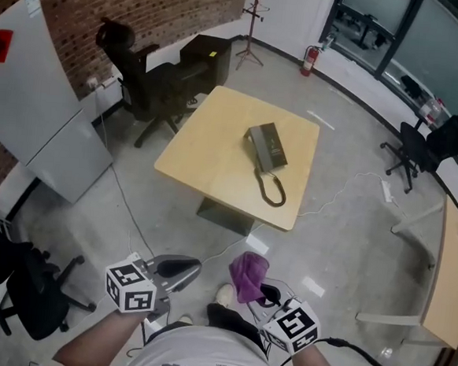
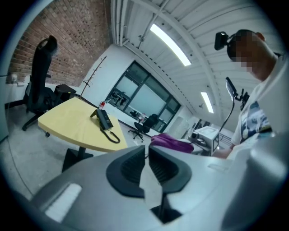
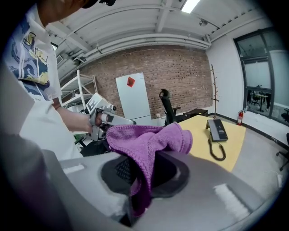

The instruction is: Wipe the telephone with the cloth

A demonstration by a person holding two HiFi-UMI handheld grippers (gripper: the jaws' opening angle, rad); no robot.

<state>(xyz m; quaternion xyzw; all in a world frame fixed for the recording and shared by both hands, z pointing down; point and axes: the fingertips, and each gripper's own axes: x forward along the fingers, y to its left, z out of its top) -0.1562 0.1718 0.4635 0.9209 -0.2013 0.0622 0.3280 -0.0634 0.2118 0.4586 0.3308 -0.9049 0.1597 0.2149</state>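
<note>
A dark telephone (image 1: pixel 267 147) with a coiled cord lies on the light wooden table (image 1: pixel 215 161), well ahead of both grippers. My right gripper (image 1: pixel 263 291) is shut on a purple cloth (image 1: pixel 247 276), which bunches above its jaws. The right gripper view shows the cloth (image 3: pixel 149 140) draped over the jaws and the telephone (image 3: pixel 217 129) far off. My left gripper (image 1: pixel 193 269) sits beside the right one, and its jaws stand a narrow gap apart with nothing between them. In the left gripper view, the telephone (image 2: pixel 104 119) is distant and the cloth (image 2: pixel 174 143) is to the right.
A black office chair (image 1: pixel 142 77) and a dark cabinet (image 1: pixel 203 58) stand behind the table by the brick wall. A white panel (image 1: pixel 37 116) leans at the left. Another chair (image 1: pixel 421 146) is at the right, and a cable (image 1: pixel 347 187) runs across the floor.
</note>
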